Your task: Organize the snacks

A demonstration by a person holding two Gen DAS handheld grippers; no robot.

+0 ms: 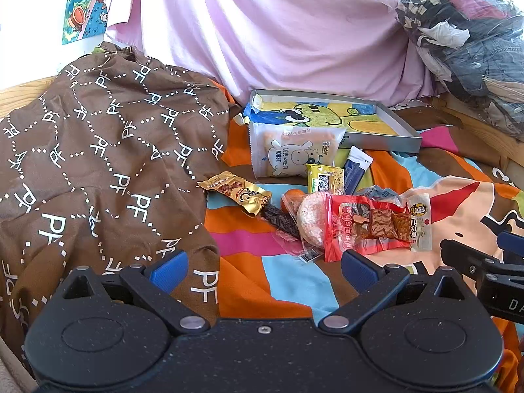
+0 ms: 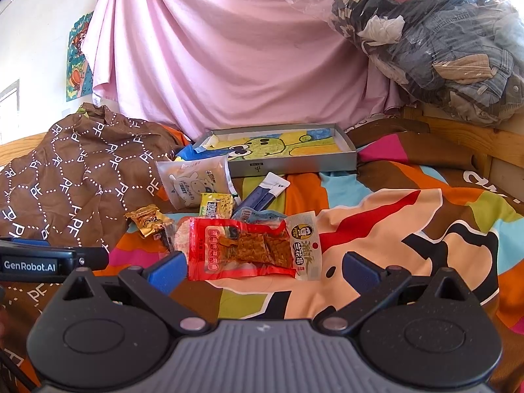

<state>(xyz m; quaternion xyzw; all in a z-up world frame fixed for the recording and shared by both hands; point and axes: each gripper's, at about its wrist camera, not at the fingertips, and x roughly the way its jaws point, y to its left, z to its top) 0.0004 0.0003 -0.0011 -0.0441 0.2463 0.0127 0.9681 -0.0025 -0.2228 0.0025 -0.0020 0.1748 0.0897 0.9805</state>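
Several snack packets lie in a loose heap on a colourful bedsheet. A red packet of dried tofu (image 1: 373, 222) (image 2: 245, 249) lies nearest, over a round cake in clear wrap (image 1: 309, 219). Behind are a gold packet (image 1: 235, 191) (image 2: 149, 221), a white toast packet (image 1: 294, 154) (image 2: 193, 181), a yellow packet (image 1: 324, 178) (image 2: 216, 208) and a blue stick sachet (image 1: 355, 170) (image 2: 265, 193). A shallow grey box (image 1: 376, 139) (image 2: 291, 165) with a cartoon lining sits at the back. My left gripper (image 1: 263, 270) and right gripper (image 2: 265, 270) both stand open and hold nothing, just short of the red packet.
A brown patterned cloth (image 1: 98, 163) (image 2: 75, 170) is bunched at the left. A pink sheet (image 1: 278, 32) hangs behind. A clear bag of clothes (image 1: 471, 32) (image 2: 435, 39) rests on the wooden bed frame (image 2: 458, 137) at the right.
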